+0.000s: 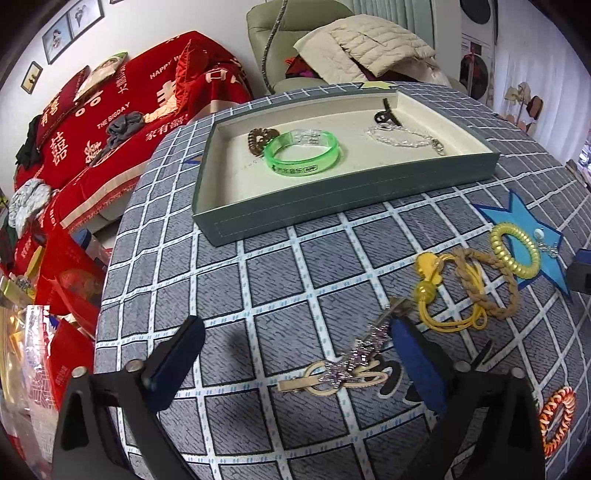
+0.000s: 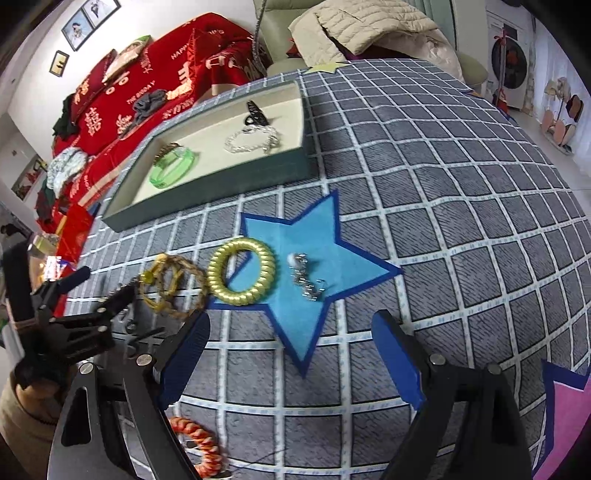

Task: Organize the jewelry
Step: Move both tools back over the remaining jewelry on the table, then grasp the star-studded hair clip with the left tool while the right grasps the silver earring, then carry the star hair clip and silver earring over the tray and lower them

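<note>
- A home, a lived-in living room by the look of it.
- Sofa (image 1: 122, 110) along the wall, draped in a red throw printed with white wedding characters and "HAPPY" lettering.
- Framed photographs (image 1: 70, 26) hung on the white wall above it.
- Pale green armchair (image 1: 280, 44) behind the table, heaped with a beige quilted jacket (image 1: 373, 44) and other clothes.
- Round table (image 1: 280, 288) under a grey checked cloth with sewn-on felt stars (image 2: 306, 273).
- Loose garments and red gift bags (image 1: 70, 280) piled on the floor beside the sofa.
- Front-loading washing machine (image 2: 511, 59) against the far wall, slippers on a rack (image 2: 561, 118) nearby.
</note>
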Demonstrator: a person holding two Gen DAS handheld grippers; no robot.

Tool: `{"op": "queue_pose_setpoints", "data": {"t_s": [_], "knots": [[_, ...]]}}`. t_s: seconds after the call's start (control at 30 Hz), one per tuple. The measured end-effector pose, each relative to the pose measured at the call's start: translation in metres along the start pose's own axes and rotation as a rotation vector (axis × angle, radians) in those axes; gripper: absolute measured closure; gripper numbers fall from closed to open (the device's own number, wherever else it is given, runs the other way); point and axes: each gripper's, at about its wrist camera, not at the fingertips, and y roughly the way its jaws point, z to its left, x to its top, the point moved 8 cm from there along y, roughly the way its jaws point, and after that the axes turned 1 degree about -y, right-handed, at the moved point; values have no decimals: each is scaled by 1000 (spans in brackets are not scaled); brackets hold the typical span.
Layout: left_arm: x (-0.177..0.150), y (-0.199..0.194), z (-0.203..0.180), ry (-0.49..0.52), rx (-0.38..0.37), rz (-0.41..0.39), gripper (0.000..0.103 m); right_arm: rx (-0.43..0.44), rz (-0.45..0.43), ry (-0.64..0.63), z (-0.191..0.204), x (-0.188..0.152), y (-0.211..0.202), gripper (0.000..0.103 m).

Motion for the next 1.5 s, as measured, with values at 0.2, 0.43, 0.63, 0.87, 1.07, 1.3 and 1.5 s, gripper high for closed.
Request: {"op": "queue_pose_setpoints", "data": {"t_s": [0.2, 0.43, 0.63, 0.87, 1.07, 1.3, 1.5], "knots": [[1, -3, -6, 21, -23, -4, 2, -41, 2, 1, -9, 2, 6, 12], [1, -6, -16, 56, -61, -6, 20, -133, -2, -113, -3, 10, 16, 33], [0, -9, -26, 86, -116, 3, 45, -174, -3, -219, 8, 16, 21, 55], [0, -12, -37, 119, -140, 4, 70, -147, 3, -239, 16, 16, 22, 90], [3, -16, -27, 56, -156, -13, 70, -112, -11, -192, 13, 15, 16, 90], [11, -29, -13, -20, -190, -40, 70, -40, -40, -123, 6, 20, -1, 90], [23, -41, -4, -49, -201, -74, 70, 11, -71, -97, 13, 33, -14, 90]]}}
